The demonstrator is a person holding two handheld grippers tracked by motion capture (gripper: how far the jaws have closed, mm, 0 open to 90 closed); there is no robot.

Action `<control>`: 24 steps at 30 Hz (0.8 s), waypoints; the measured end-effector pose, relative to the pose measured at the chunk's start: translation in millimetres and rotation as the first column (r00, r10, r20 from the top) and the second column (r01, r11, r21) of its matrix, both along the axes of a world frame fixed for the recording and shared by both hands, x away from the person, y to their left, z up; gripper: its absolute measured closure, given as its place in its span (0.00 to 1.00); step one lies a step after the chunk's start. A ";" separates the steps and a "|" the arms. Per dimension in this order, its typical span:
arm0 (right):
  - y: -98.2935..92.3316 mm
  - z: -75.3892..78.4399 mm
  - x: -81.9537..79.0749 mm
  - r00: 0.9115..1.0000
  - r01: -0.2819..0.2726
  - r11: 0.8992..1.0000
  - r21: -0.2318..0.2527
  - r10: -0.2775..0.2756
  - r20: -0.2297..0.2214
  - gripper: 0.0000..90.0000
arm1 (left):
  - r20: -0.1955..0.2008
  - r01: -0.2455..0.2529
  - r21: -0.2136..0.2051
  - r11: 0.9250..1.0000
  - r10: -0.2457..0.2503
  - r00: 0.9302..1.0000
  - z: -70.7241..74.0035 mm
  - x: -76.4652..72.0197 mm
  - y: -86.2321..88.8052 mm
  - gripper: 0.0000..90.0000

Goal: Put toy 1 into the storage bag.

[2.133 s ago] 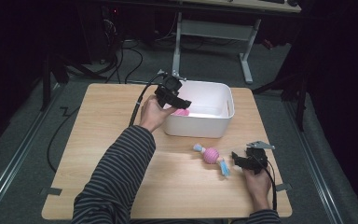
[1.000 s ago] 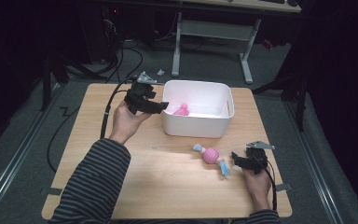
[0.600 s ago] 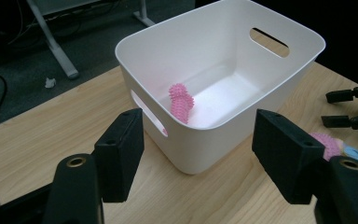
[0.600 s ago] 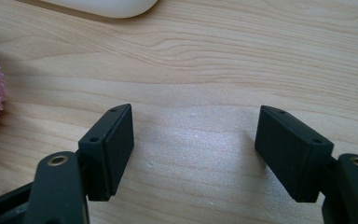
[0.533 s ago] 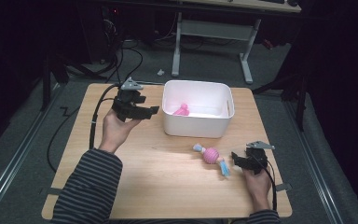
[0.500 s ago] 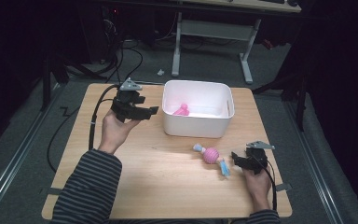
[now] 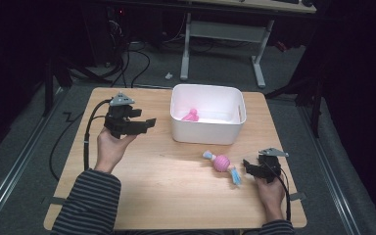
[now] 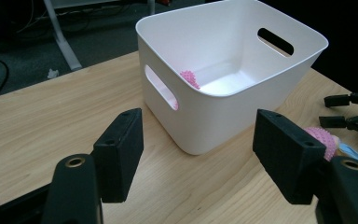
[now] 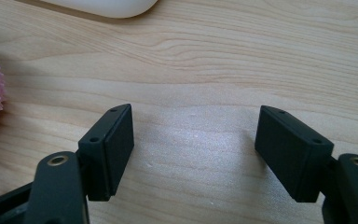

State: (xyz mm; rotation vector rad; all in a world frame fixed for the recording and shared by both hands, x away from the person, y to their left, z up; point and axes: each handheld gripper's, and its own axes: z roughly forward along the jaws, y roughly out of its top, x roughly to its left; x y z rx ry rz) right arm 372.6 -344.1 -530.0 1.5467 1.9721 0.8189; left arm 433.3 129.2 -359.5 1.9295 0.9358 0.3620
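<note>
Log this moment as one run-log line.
left gripper: open, empty | right gripper: open, beside spiky toy | white bin: holds pink toy

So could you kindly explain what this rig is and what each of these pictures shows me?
There is no robot arm here: a person holds a hand gripper in each hand. The high view looks down on a wooden table from above the person's side. The left gripper hovers beside a white bin, and the right gripper rests near a spiky pink toy lying on the table. A second pink toy lies inside the bin. The other two pictures come from cameras riding on the grippers, each looking along its own black fingers: the left one faces the bin, the right one looks at bare wood between its fingers. Both grippers are open and hold nothing.
</note>
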 end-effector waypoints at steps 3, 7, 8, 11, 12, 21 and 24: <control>0.0 0.0 0.0 1.000 0.000 1.000 0.000 0.000 0.000 0.31 | 0.000 -0.005 0.003 1.000 0.005 1.000 -4.2 -3.7 2.7 0.37; 0.0 0.0 -0.1 1.000 0.000 1.000 0.000 0.000 0.000 0.31 | -0.008 -0.012 0.014 1.000 0.012 1.000 -12.5 -7.1 5.0 0.37; 0.0 0.0 -0.1 1.000 0.000 1.000 0.000 0.000 0.000 0.31 | -0.010 -0.014 0.016 1.000 0.014 1.000 -14.8 -7.8 5.6 0.37; 0.0 0.0 -0.1 1.000 0.000 1.000 0.000 0.000 0.000 0.31 | -0.019 -0.022 0.010 1.000 0.022 1.000 -21.2 -9.6 8.3 0.37; 0.0 0.0 -0.1 1.000 -0.001 1.000 0.000 0.001 0.000 0.31 | -0.022 -0.023 0.010 1.000 0.024 0.999 -23.1 -10.3 9.4 0.37; 0.1 -0.1 -0.1 1.000 -0.006 1.000 -0.001 0.006 0.001 0.31 | -0.040 -0.059 -0.013 0.998 0.058 0.997 -40.5 -19.3 22.5 0.37; 0.2 0.0 -0.1 1.000 -0.006 1.000 -0.001 0.006 0.001 0.31 | -0.045 -0.072 -0.010 0.997 0.071 0.996 -47.7 -21.7 25.8 0.36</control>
